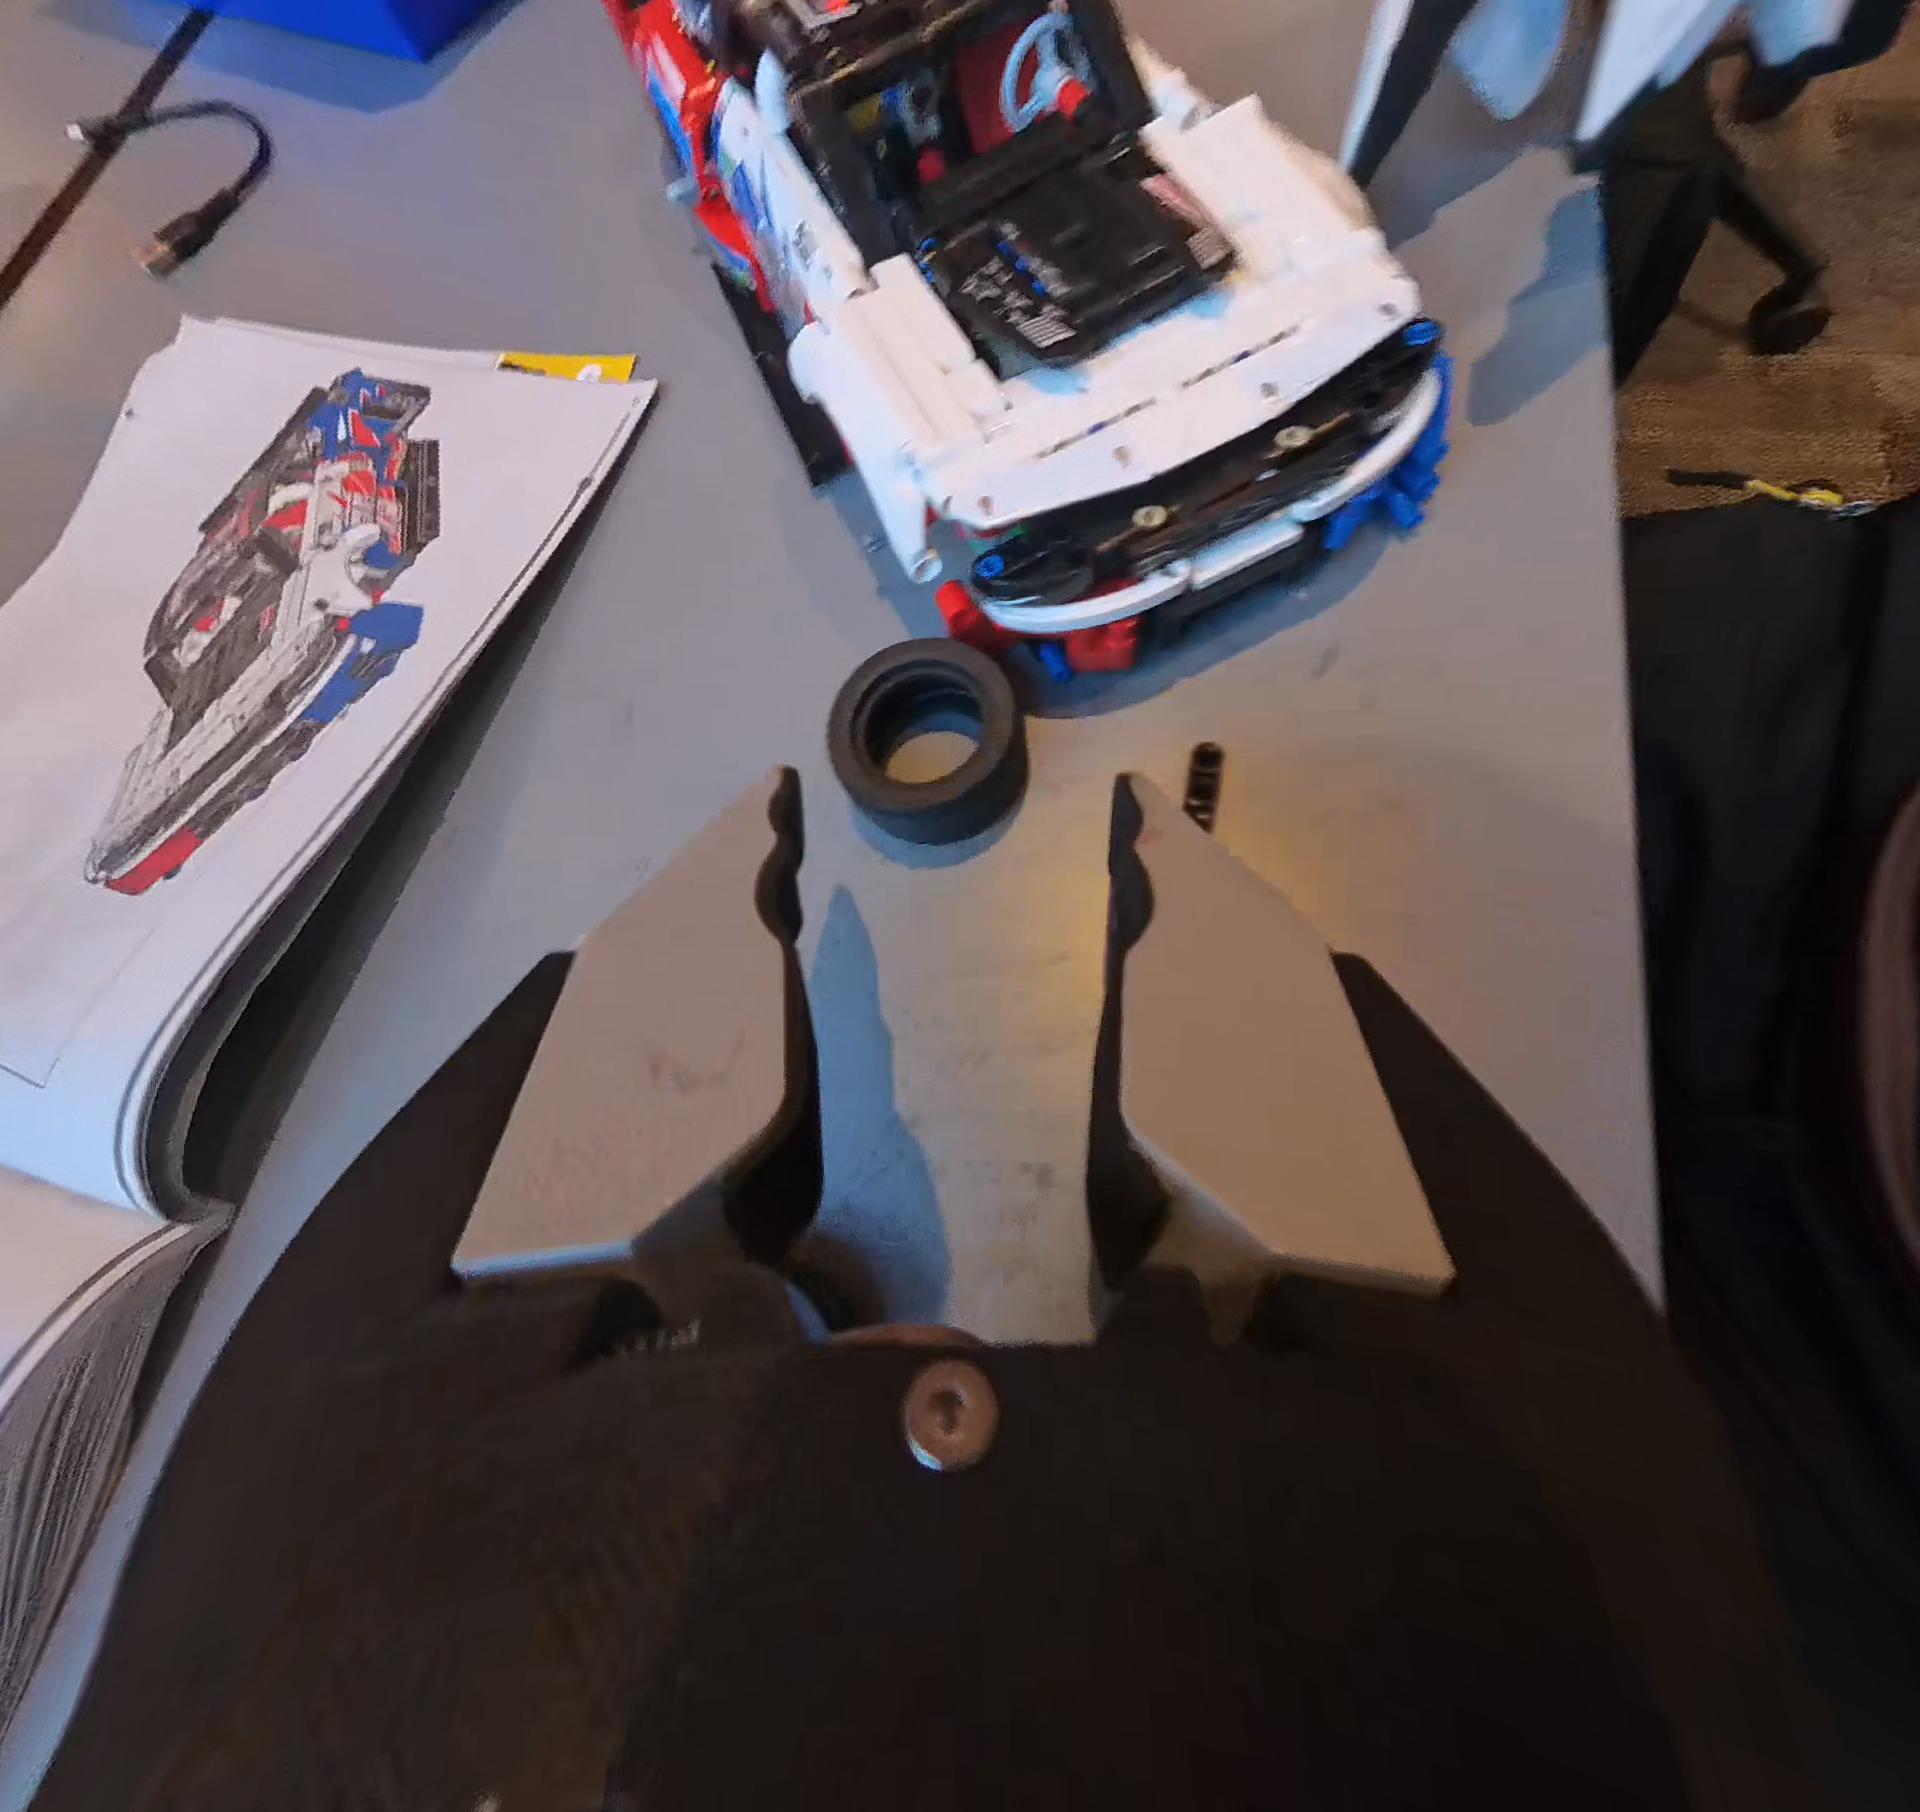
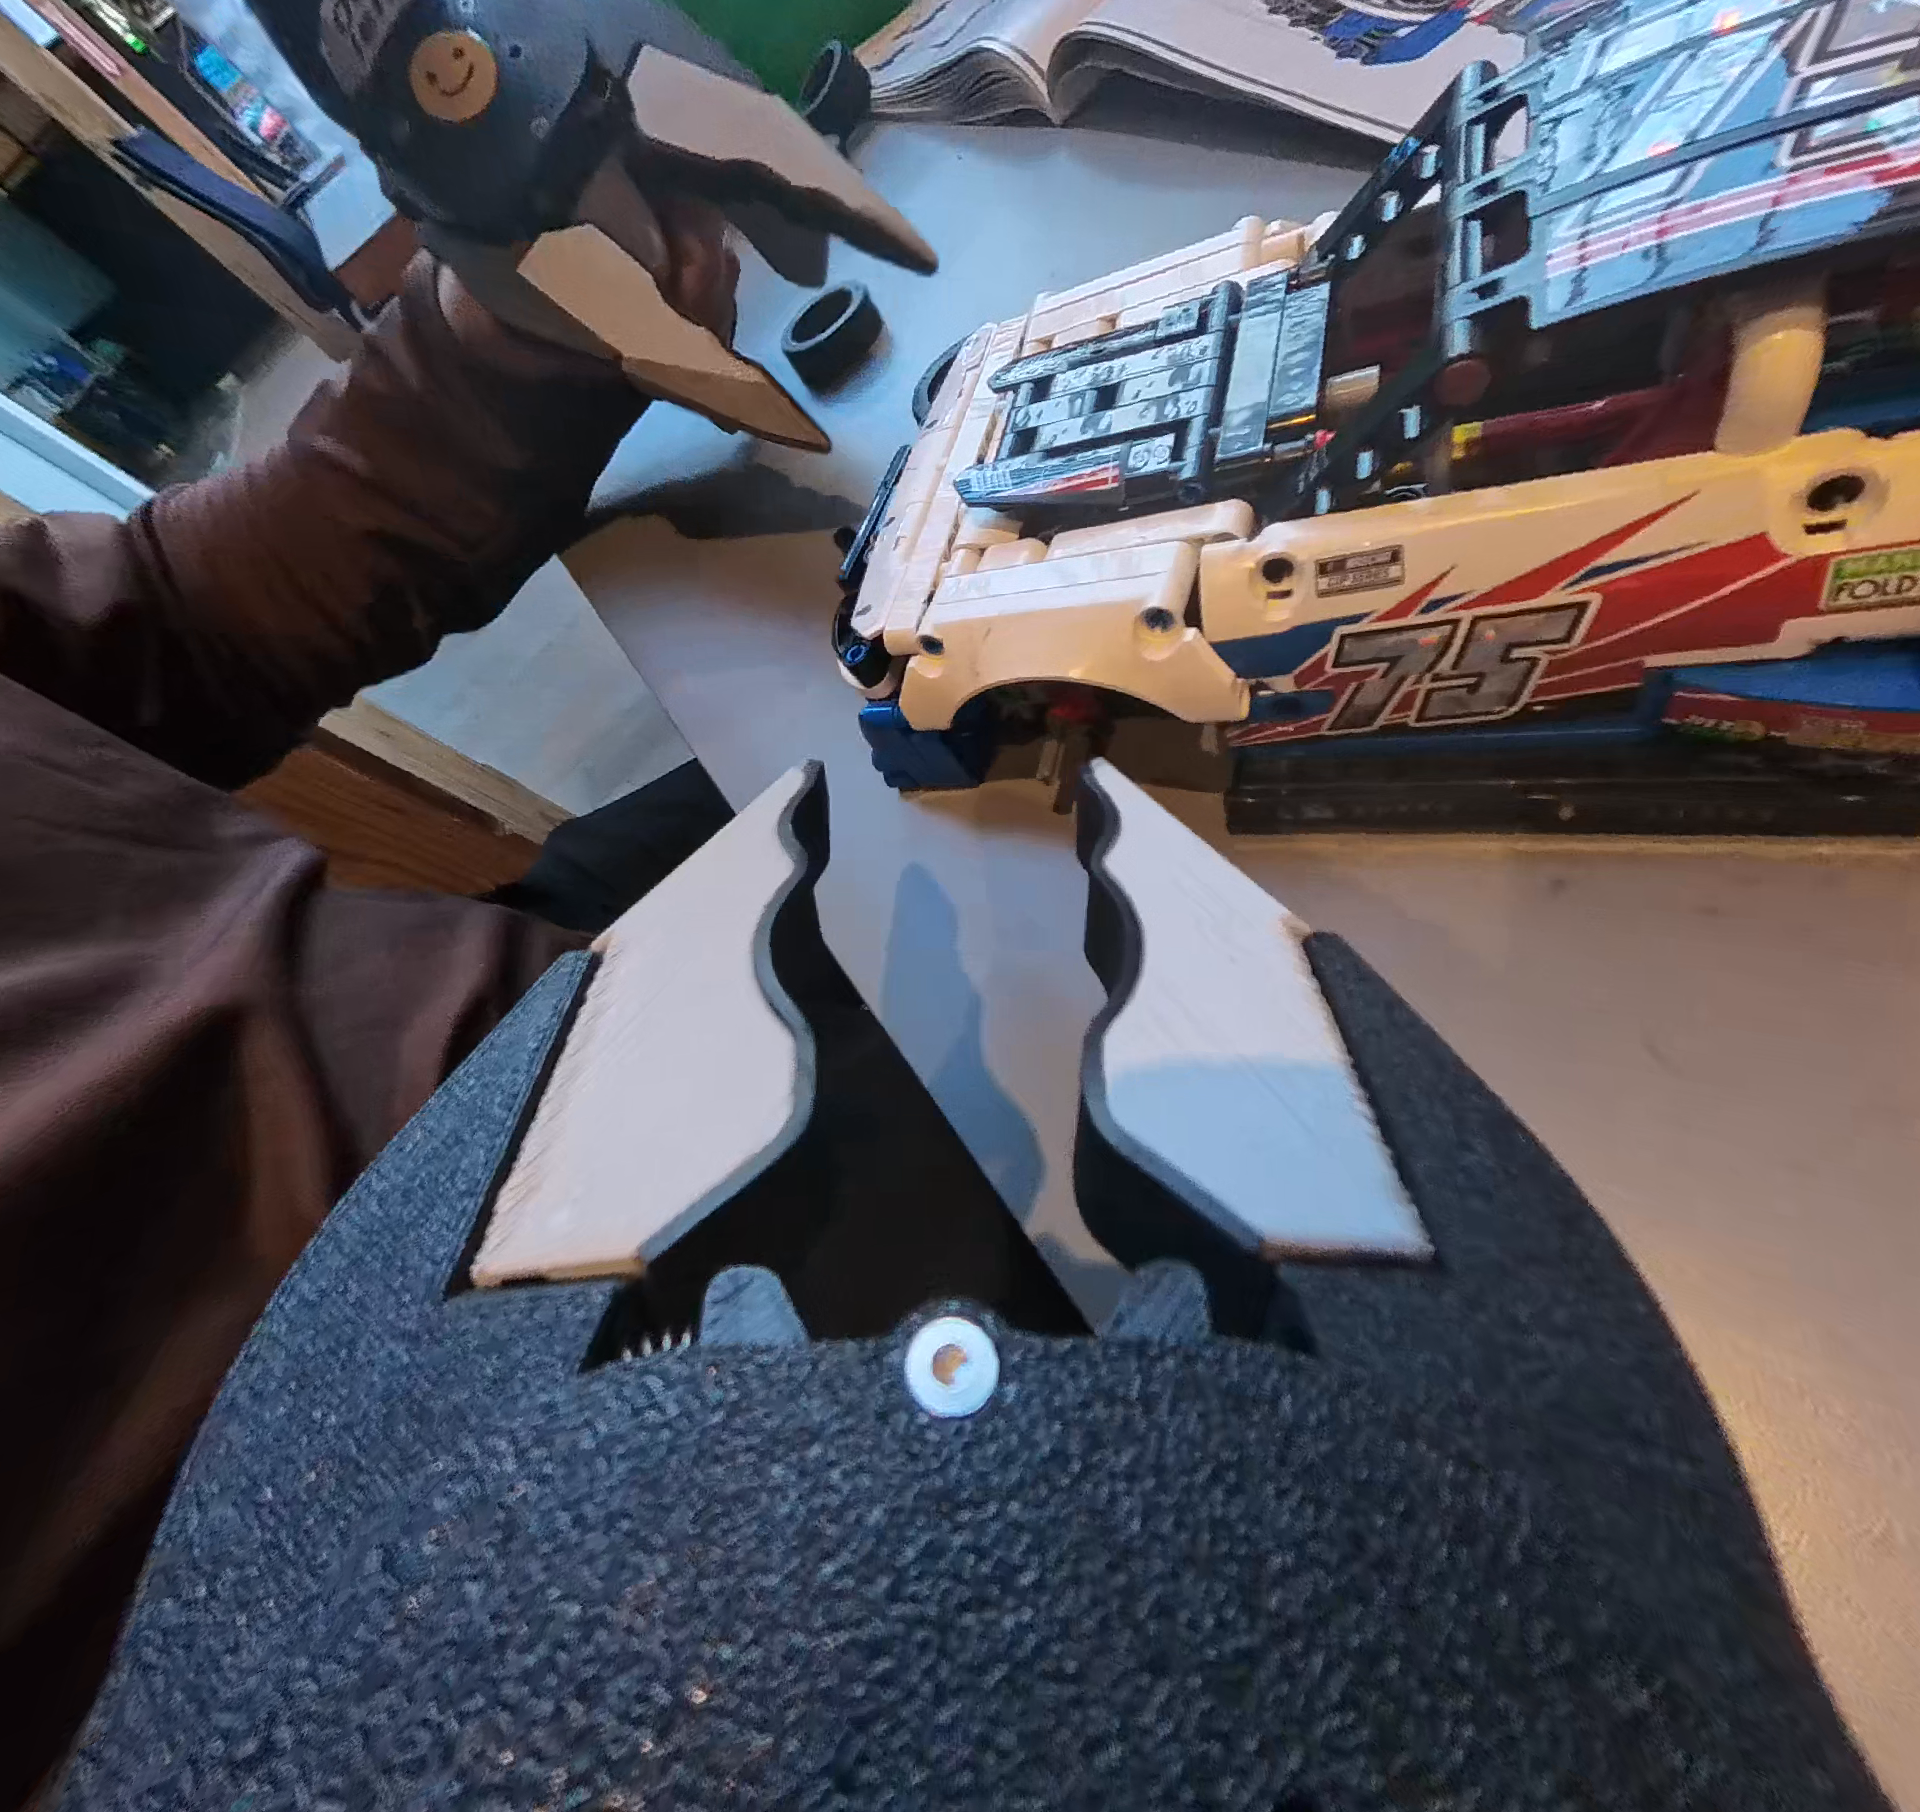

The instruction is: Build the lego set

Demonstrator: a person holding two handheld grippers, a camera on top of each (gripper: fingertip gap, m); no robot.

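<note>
**Both tongs spread and empty; car's nose faces the table edge**

We note the lego car (image 1: 1039,235) on the grey table (image 1: 644,640), wheel arches empty, body sitting flat. In the left wrist view its long axis runs from the far upper left down toward us, white nose nearest, red and blue tail farthest. In the right wrist view the same car (image 2: 1403,557) lies lengthwise across the frame, nose to the left, tail off the right edge.

A loose black tyre (image 1: 928,739) lies on its side just beside the nose, apart from it by a thin gap. A small black pin (image 1: 1203,775) rests near our right-hand fingertip in that view.

Our left gripper (image 1: 954,806) is spread wide, nothing between the fingers; the tyre sits just beyond the tips, slightly left of the gap's centre. Seen from the right wrist view, that left gripper (image 2: 883,349) hangs above the table, held by a brown-sleeved arm (image 2: 343,557), with the tyre (image 2: 831,334) lying past its tips.

Our right gripper (image 2: 951,786) is also spread and empty, tips just short of the front wheel arch (image 2: 1070,713).

An open instruction booklet (image 1: 281,640) lies left of the car, well apart from it
</note>
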